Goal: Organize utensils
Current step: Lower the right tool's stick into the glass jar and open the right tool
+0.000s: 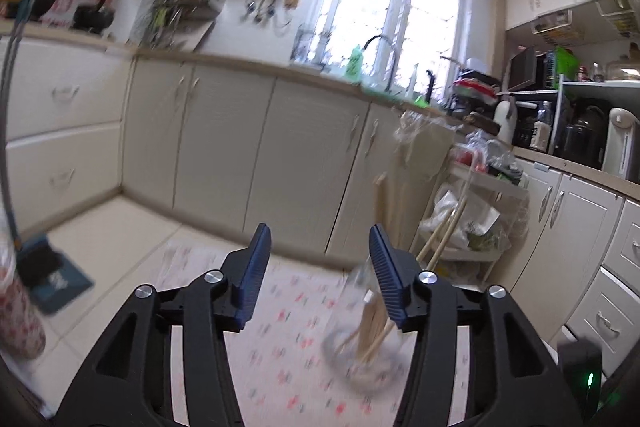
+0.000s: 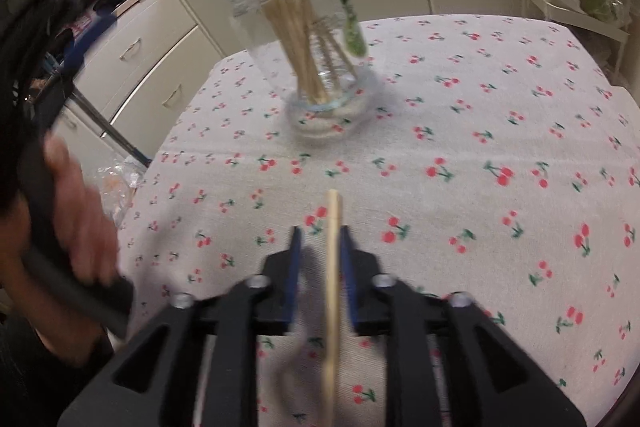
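One chopstick (image 2: 332, 267) lies between your right gripper (image 2: 319, 235)'s parted jaws, unpinched. Your left gripper (image 1: 318, 239) is spread beside the jar (image 2: 316, 39) on the desk (image 2: 500, 115).

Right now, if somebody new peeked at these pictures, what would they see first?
Probably the clear glass jar stuffed with wooden chopsticks, standing toward the far side of the cherry-print tablecloth. Next, the single chopstick lying between the right gripper's parted blue fingers at the near edge. In the left wrist view, the bright window glows above the kitchen counter.
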`<action>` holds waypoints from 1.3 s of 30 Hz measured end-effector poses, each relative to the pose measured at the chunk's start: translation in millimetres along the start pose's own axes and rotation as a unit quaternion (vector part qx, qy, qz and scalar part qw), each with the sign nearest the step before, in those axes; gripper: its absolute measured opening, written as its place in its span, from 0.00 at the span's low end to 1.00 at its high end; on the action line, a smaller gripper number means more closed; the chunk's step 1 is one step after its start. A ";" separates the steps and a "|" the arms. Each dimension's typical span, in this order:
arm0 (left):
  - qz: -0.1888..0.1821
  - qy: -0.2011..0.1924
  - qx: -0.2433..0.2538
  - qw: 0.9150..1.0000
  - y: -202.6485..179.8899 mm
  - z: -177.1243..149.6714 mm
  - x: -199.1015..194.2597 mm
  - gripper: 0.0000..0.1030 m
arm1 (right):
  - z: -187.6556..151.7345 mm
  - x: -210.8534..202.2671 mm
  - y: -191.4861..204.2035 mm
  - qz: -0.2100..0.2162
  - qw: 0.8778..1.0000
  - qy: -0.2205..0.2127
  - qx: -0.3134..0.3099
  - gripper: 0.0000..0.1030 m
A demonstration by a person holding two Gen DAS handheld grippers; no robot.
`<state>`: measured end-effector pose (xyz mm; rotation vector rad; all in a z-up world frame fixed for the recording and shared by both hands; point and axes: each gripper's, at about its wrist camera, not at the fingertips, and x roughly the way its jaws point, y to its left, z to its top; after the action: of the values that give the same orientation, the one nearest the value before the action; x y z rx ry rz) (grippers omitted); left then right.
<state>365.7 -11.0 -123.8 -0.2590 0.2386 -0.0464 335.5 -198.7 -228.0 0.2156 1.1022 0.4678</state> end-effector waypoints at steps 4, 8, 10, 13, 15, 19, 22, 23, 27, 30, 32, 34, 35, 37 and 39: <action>0.011 0.023 -0.019 0.999 16.8 -21.4 -10.2 0.48 | 5.6 6.6 14.5 -0.037 0.998 0.009 -0.040 0.29; 0.017 0.032 -0.041 0.999 28.5 -33.0 -14.9 0.51 | 13.2 11.7 19.4 -0.054 0.996 0.029 -0.059 0.23; 0.019 0.030 -0.048 0.998 32.6 -37.1 -17.3 0.52 | 14.4 13.5 22.0 -0.066 0.994 0.041 -0.079 0.14; 0.019 0.033 -0.048 0.998 34.1 -40.8 -18.0 0.54 | 12.9 13.8 25.8 -0.091 0.988 0.050 -0.115 0.06; 0.014 0.036 -0.051 0.998 35.7 -41.7 -17.9 0.54 | 11.7 12.5 25.1 -0.097 0.988 0.048 -0.112 0.06; 0.013 0.034 -0.060 0.998 39.9 -43.6 -19.6 0.56 | 22.4 -20.7 4.0 -0.017 1.000 -0.018 -0.002 0.06; 0.016 0.037 -0.070 0.997 42.8 -44.3 -17.8 0.58 | 37.6 -64.5 2.2 0.043 0.989 -0.131 0.048 0.06; 0.016 0.037 -0.071 0.997 43.3 -44.6 -17.7 0.58 | 45.3 -80.2 4.3 0.056 0.981 -0.175 0.058 0.06; 0.017 0.037 -0.071 0.997 41.4 -43.0 -16.1 0.61 | 75.6 -120.4 15.6 0.066 0.945 -0.311 0.073 0.06; 0.017 0.038 -0.075 0.996 41.9 -43.3 -15.7 0.62 | 99.9 -135.8 29.7 0.049 0.919 -0.387 0.060 0.06; 0.018 0.038 -0.079 0.996 42.9 -43.8 -14.9 0.62 | 116.9 -136.0 43.0 0.026 0.904 -0.426 0.037 0.06; 0.018 0.037 -0.082 0.996 44.3 -44.0 -14.1 0.62 | 132.4 -130.1 48.6 0.009 0.896 -0.443 0.020 0.06; 0.017 0.037 -0.083 0.996 44.6 -44.0 -13.8 0.63 | 139.0 -125.4 51.1 0.002 0.893 -0.449 0.014 0.06; 0.015 0.037 -0.085 0.996 44.3 -43.2 -12.7 0.63 | 144.6 -117.7 53.4 -0.008 0.890 -0.456 0.010 0.06; 0.013 0.036 -0.086 0.996 44.2 -43.4 -12.0 0.63 | 153.9 -105.2 50.0 -0.017 0.887 -0.460 0.013 0.06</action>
<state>344.2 21.8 -173.3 -0.4264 0.3183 -0.0097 421.7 -194.1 -55.3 0.3895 0.1745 0.2574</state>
